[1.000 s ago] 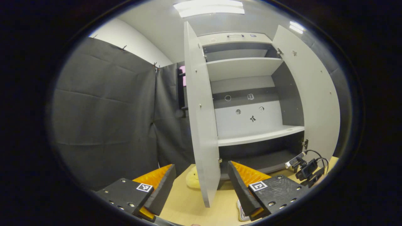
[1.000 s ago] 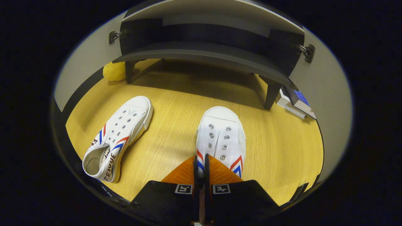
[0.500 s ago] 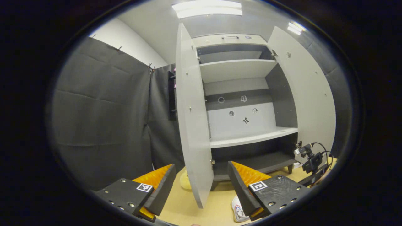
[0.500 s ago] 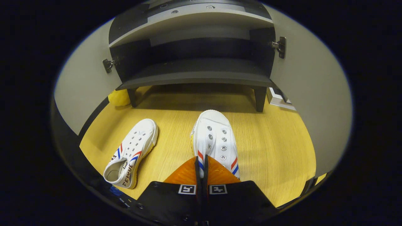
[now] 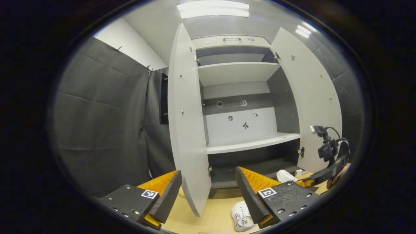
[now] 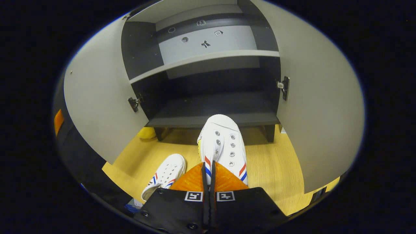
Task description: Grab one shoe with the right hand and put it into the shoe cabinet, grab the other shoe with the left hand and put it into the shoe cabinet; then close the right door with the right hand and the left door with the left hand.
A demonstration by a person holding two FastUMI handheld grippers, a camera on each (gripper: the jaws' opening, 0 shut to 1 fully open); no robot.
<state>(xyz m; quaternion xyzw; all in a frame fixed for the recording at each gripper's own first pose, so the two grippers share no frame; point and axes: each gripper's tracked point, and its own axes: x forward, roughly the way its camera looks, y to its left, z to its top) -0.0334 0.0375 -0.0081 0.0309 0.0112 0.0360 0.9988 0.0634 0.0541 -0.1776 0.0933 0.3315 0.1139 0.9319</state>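
Observation:
My right gripper (image 6: 208,165) is shut on the heel end of a white shoe (image 6: 222,143) with red and blue stripes. The shoe hangs above the floor, its toe just before the dark bottom shelf (image 6: 211,118) of the shoe cabinet. The other white shoe (image 6: 165,174) lies on the wooden floor down to the left. In the left gripper view my left gripper (image 5: 208,177) is open with nothing between its fingers, facing the open cabinet (image 5: 247,146). That floor shoe (image 5: 240,219) lies by its right finger. Farther right, the right gripper (image 5: 304,182) carries the held shoe (image 5: 286,175).
Both cabinet doors stand wide open: the left door (image 6: 97,97) and the right door (image 6: 318,107), with the left door's edge (image 5: 187,130) close ahead of my left gripper. A yellow soft object (image 6: 148,132) sits by the cabinet's left leg. Dark cloth wall (image 5: 104,123) on the left.
My right gripper has lifted the shoe off the floor and brought it up to the cabinet's bottom shelf. The left gripper has turned a little to the right, still open.

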